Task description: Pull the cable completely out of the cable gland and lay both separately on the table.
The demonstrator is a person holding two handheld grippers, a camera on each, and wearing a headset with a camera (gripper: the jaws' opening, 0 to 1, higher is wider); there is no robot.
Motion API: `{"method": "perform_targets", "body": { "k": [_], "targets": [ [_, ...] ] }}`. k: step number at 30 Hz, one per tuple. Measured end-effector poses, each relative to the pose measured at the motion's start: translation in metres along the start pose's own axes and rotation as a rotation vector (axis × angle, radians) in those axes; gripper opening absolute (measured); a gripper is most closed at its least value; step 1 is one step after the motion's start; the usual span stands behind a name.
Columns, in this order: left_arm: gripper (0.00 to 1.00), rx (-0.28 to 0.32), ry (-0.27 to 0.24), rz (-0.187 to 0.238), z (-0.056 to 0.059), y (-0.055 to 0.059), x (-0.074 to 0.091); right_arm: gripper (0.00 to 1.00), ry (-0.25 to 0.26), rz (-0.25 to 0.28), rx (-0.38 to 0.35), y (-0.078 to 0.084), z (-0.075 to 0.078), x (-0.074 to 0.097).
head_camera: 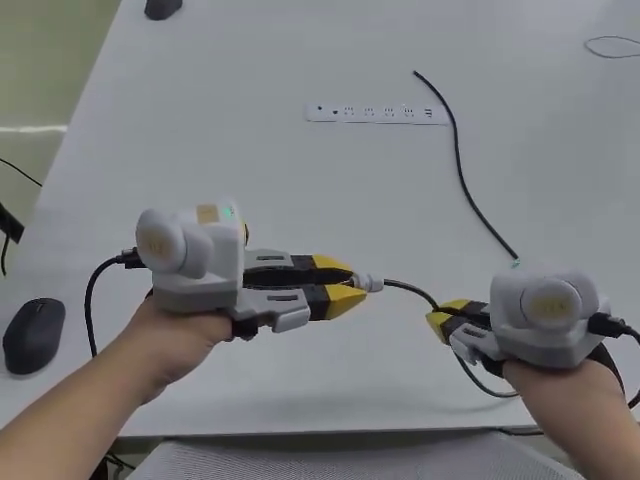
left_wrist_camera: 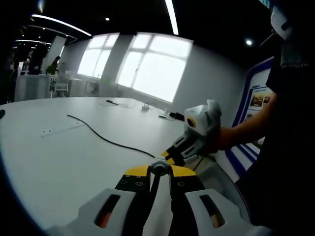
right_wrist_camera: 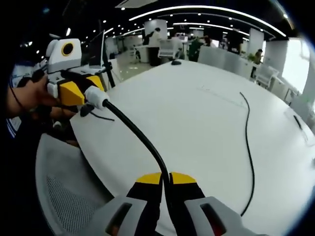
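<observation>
Left gripper (head_camera: pixel 352 284): my jaws are closed on the white cable gland (head_camera: pixel 369 284), which sits pinched between the yellow tips and pokes out just past them. Right gripper (head_camera: pixel 440 318): jaws closed on the black cable (head_camera: pixel 410 290), clamped between the yellow tips a little way along from the gland. The cable is not yet out. It leaves the gland's end and runs in a shallow curve straight into my right jaws, with the two grippers facing each other, tips near but apart. Both items are held in the air above the near edge of the white table (head_camera: pixel 250 170) — neither rests on it. On the table, well beyond my hands, lies a white power strip (head_camera: pixel 378 113) with a second black lead (head_camera: pixel 465 180) trailing past its right end towards me. A dark mouse (head_camera: pixel 33 335) sits at the table's left edge, beside my left arm.
</observation>
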State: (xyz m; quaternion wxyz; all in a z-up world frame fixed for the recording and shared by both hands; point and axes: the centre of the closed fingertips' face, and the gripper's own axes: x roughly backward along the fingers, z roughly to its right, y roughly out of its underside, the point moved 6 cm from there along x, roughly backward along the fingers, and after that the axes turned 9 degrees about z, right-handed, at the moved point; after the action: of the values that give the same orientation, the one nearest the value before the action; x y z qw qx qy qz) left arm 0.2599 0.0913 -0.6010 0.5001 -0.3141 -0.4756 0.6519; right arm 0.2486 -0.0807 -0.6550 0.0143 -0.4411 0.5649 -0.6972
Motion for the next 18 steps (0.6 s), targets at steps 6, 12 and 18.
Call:
{"method": "perform_targets", "body": {
  "k": [6,12,18],
  "targets": [
    [0.15,-0.003,-0.001,-0.003,0.000,0.000,0.002,0.08,-0.023,0.018,0.088,-0.012,-0.008,0.009],
    [0.15,0.000,-0.005,-0.005,0.002,0.002,0.003,0.13,-0.081,0.107,0.265,-0.045,-0.028,0.014],
    [0.15,0.005,-0.005,-0.009,0.005,0.004,0.004,0.12,-0.128,0.123,0.360,-0.057,-0.049,0.007]
  ]
}}
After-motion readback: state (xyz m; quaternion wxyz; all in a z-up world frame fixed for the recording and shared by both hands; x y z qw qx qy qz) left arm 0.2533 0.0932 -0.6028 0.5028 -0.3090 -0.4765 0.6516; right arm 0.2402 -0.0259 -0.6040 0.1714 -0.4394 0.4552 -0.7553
